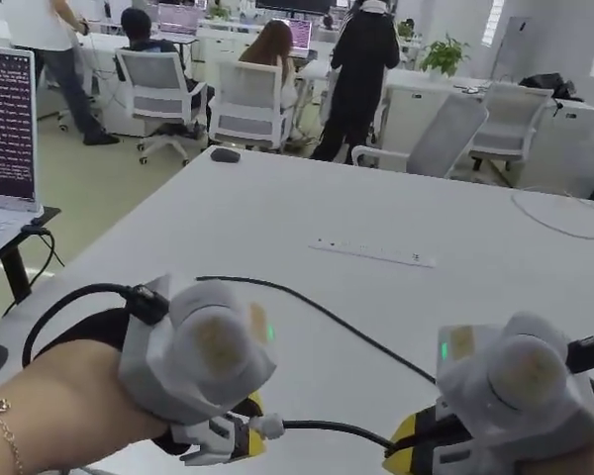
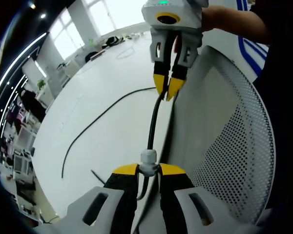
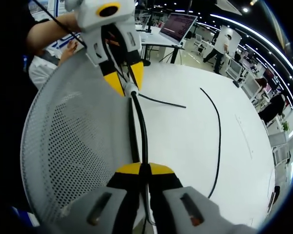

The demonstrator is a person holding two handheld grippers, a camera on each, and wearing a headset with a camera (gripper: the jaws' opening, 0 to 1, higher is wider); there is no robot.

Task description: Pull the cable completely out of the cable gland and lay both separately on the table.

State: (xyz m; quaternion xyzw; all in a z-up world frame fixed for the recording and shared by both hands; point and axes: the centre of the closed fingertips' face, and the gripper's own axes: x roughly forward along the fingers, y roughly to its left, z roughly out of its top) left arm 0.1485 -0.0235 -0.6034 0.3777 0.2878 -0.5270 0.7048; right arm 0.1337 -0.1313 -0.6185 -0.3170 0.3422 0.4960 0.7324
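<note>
A white cable gland (image 1: 268, 427) sits between the yellow tips of my left gripper (image 1: 246, 437), which is shut on it low over the table's near edge. A black cable (image 1: 337, 427) leaves the gland and runs right into my right gripper (image 1: 404, 447), shut on it a short way along. The rest of the cable (image 1: 317, 312) trails back across the white table (image 1: 396, 208). In the left gripper view the gland (image 2: 148, 162) sits at my jaw tips, with the right gripper (image 2: 168, 91) ahead. In the right gripper view the cable (image 3: 140, 126) leads to the gland (image 3: 131, 89) in the left gripper (image 3: 125, 82).
A white strip (image 1: 371, 252) lies mid-table and a dark mouse (image 1: 225, 154) at the far edge. A laptop (image 1: 5, 129) stands at left. A white mesh chair back (image 2: 224, 146) is close under both grippers. Office chairs and people fill the room behind.
</note>
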